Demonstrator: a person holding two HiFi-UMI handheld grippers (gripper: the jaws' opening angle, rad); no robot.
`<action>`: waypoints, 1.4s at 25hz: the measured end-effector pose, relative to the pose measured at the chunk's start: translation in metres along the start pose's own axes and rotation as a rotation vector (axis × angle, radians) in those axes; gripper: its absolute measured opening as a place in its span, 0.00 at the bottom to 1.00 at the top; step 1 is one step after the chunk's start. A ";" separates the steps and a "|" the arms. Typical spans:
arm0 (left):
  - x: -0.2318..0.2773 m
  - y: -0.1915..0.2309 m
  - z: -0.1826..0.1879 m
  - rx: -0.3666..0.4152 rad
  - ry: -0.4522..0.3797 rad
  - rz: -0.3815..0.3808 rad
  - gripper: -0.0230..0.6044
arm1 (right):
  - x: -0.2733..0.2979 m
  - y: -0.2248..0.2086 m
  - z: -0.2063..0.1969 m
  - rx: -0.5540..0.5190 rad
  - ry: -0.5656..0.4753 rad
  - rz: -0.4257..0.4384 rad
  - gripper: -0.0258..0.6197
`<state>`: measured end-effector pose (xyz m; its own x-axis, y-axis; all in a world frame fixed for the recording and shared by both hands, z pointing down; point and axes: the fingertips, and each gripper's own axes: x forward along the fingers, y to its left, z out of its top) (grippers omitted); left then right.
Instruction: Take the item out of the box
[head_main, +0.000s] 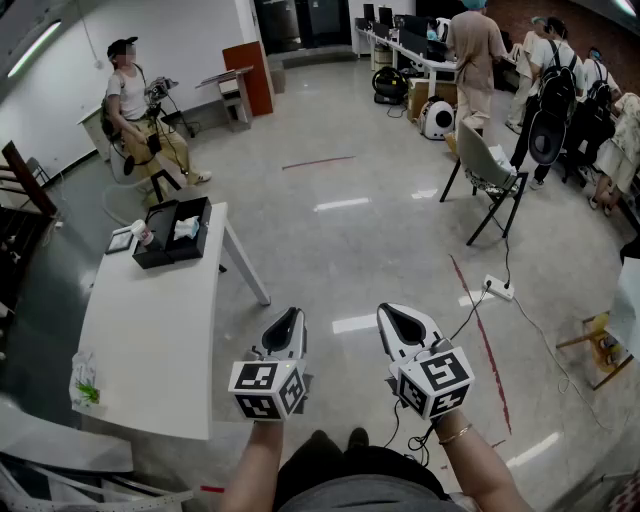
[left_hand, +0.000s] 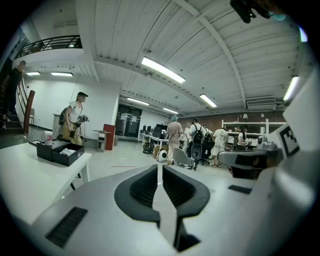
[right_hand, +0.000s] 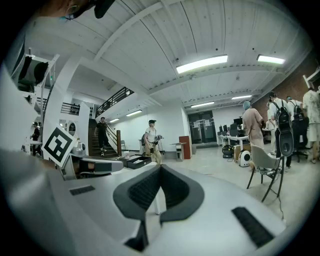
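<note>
Left gripper (left_hand: 160, 169): jaws closed together with nothing between them; it hangs over the floor, just off the counter's right edge.
Right gripper (right_hand: 160, 169): jaws pressed together, empty; just beside the left gripper, on its right.
Box (head_main: 172, 232): black and open, on the far end of the counter (head_main: 150, 340), ahead and to the left of both grippers, well apart from them.
Item (head_main: 186, 228): a white thing lying in the box's right half, untouched.
In the way: a long stretch of bare counter top lies between the left gripper and the box.
Beside the box: a small white cup (head_main: 143, 235) and a flat framed card (head_main: 121, 241), on its left.
Near end of counter: a clear bag (head_main: 84, 385) with something green in it, left of the left gripper.
Further off: a person (head_main: 130, 100) beyond the box; a folding chair (head_main: 490, 170) and a power strip (head_main: 498, 288) ahead and right of the right gripper.
</note>
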<state>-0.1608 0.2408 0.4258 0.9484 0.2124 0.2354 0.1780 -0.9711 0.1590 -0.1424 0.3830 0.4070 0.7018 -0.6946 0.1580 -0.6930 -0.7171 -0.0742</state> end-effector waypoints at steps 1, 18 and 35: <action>0.000 0.001 0.000 0.000 0.000 0.001 0.09 | 0.000 0.000 0.000 0.000 0.000 0.001 0.04; -0.002 0.010 -0.010 -0.014 0.029 0.053 0.09 | 0.006 -0.003 -0.014 0.043 0.034 0.016 0.07; 0.055 0.062 -0.013 -0.046 0.081 0.094 0.10 | 0.084 -0.027 -0.036 0.108 0.135 0.070 0.31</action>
<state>-0.1011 0.1941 0.4614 0.9357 0.1304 0.3279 0.0751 -0.9815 0.1762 -0.0704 0.3464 0.4573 0.6192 -0.7340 0.2789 -0.7124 -0.6745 -0.1938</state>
